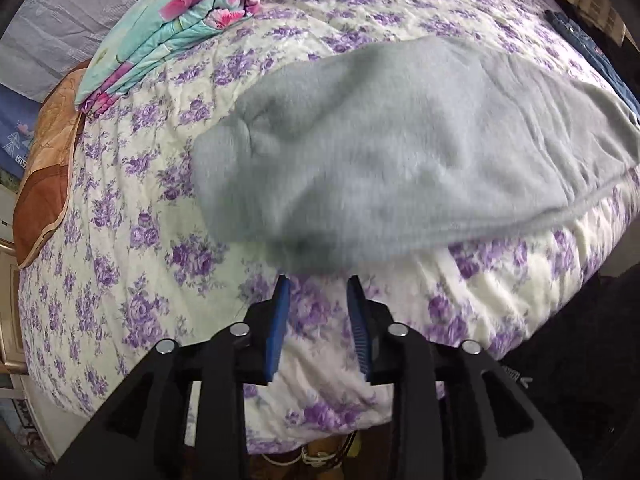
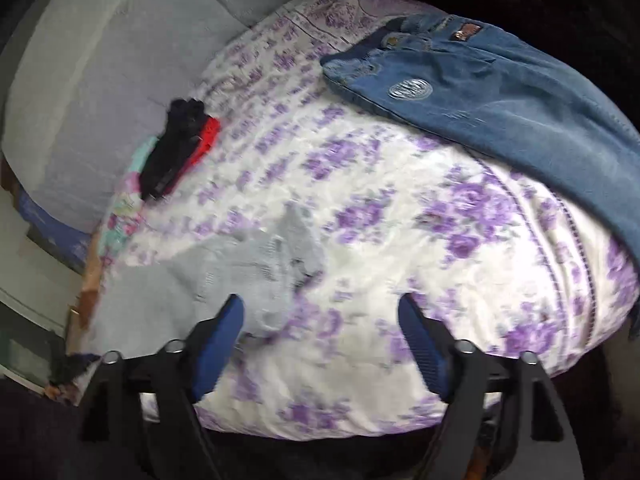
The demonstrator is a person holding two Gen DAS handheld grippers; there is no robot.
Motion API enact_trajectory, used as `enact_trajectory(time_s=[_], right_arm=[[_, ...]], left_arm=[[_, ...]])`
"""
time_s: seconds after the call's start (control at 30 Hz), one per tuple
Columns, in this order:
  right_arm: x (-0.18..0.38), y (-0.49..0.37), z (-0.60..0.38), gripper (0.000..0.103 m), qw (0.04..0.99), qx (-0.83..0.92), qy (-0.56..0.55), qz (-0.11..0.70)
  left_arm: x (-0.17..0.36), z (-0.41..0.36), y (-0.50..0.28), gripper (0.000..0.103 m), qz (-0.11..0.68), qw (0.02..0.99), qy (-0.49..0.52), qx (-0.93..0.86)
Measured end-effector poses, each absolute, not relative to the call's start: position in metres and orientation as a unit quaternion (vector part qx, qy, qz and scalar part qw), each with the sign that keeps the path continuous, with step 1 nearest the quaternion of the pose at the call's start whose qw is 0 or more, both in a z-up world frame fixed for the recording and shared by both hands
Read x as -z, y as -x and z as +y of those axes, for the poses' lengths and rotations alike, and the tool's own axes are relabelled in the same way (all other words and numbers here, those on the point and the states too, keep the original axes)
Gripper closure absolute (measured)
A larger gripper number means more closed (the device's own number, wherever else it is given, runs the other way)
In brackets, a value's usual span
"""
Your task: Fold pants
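- Grey pants (image 1: 400,152) lie spread on the bed (image 1: 120,200), near its front edge
- Left gripper (image 1: 318,284), narrowly parted, empty, just short of them
- Right gripper (image 2: 320,304) gapes wide, pants at its left finger

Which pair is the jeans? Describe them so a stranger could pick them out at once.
Start at the bed with the purple-flowered cover. The jeans lie flat at its far right edge. They are the only blue denim there, with a round pale patch, unlike the soft grey pants or the black-and-red pile.
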State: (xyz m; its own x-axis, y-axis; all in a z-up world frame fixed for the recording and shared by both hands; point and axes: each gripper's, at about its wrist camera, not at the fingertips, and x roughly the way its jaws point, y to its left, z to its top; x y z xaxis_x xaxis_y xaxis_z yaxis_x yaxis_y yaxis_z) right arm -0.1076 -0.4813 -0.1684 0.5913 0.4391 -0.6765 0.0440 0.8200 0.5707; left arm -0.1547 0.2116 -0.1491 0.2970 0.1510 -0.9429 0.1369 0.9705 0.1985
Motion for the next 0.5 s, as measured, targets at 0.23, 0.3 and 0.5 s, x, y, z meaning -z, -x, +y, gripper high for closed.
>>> enact_trajectory(time_s=[0.23, 0.3, 0.5], right_arm=[[0.170, 0.061, -0.444, 0.018, 0.855, -0.152, -0.224, 0.442], [0.180, 0.044, -0.438, 0.022, 0.851, -0.155, -0.197, 0.462], [0.170, 0.035, -0.433, 0.086, 0.837, -0.205, -0.166, 0.480]], left_arm=[[0.105, 0.215, 0.152, 0.067, 0.566, 0.812, -0.142, -0.024], [0.095, 0.192, 0.134, 0.055, 0.536, 0.832, -0.146, -0.007], [0.125, 0.110, 0.090, 0.042, 0.517, 0.844, -0.134, 0.050]])
